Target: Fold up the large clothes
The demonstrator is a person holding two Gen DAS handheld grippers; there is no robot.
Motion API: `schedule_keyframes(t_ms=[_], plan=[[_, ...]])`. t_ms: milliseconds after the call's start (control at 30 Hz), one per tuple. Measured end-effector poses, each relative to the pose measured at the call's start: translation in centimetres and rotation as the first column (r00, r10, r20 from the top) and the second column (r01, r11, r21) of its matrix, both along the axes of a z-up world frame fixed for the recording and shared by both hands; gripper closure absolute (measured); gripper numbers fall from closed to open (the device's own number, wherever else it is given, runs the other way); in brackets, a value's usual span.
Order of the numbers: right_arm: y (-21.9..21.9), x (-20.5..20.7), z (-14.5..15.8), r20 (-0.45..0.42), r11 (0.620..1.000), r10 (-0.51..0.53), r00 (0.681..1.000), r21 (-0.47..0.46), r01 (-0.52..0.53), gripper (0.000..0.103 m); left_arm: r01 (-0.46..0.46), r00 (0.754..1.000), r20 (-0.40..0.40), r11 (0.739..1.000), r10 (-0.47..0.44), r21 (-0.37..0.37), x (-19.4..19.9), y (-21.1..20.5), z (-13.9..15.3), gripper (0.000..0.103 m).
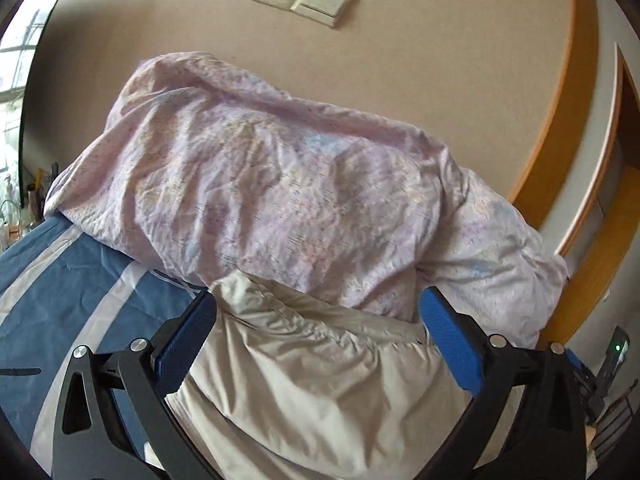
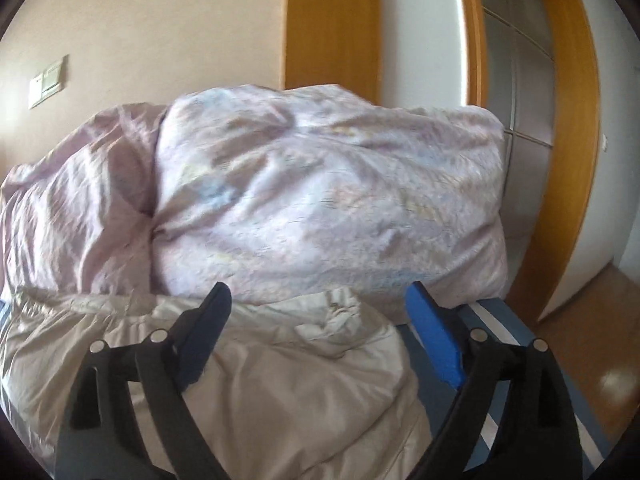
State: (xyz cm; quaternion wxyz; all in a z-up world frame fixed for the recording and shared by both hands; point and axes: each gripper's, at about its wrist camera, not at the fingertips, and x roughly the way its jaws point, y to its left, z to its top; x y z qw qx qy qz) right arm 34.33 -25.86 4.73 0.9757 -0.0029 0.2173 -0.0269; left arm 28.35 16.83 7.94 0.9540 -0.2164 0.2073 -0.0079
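Both grippers hanging wide open over the beige garment point(image 1: 320, 380) on the bed — left gripper point(image 1: 318, 320), right gripper point(image 2: 318, 312) — probably lining up opposite edges, though the right view is blurring

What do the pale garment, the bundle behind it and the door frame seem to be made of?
Pale garment: probably thin, puffy synthetic shell, given its faint sheen and fine crinkles. Floral bundle: likely matte woven cotton bedding, softly creased with a faded print. Door frame: orange-brown wood or wood veneer, smooth and slightly glossy. Neither open hand-held gripper touches them.
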Motion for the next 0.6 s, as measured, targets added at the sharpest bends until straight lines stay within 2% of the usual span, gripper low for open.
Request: schedule_keyframes(t_ms=[100,200,400,600], plan=[[3.3,-1.7,-0.1,-0.022,0.995,0.086,0.996,-0.044,-0.087,0.011,0.060,0.998,-0.022,0.998,-0.059,0.029,-0.6,-2.4,-0.3,0.001],[5.5,-2.1,-1.1,-0.076,0.988,0.145,0.986,-0.038,-0.148,0.011,0.100,0.994,-0.048,0.995,-0.099,0.028,-1.1,-3.9,-1.1,0.001],[9.7,-3.6,-3.0,-0.109,0.969,0.217,0.970,-0.093,-0.227,0.011,0.159,0.984,-0.089,0.985,-0.153,0.063,-1.3,-6.5,-2.9,0.001],[12.2,-2.8,-3.0,-0.113,0.964,0.242,0.964,-0.089,-0.252,0.011,0.152,0.987,-0.087,0.973,-0.139,0.175,-0.1,-8.6,-3.6,0.001]])
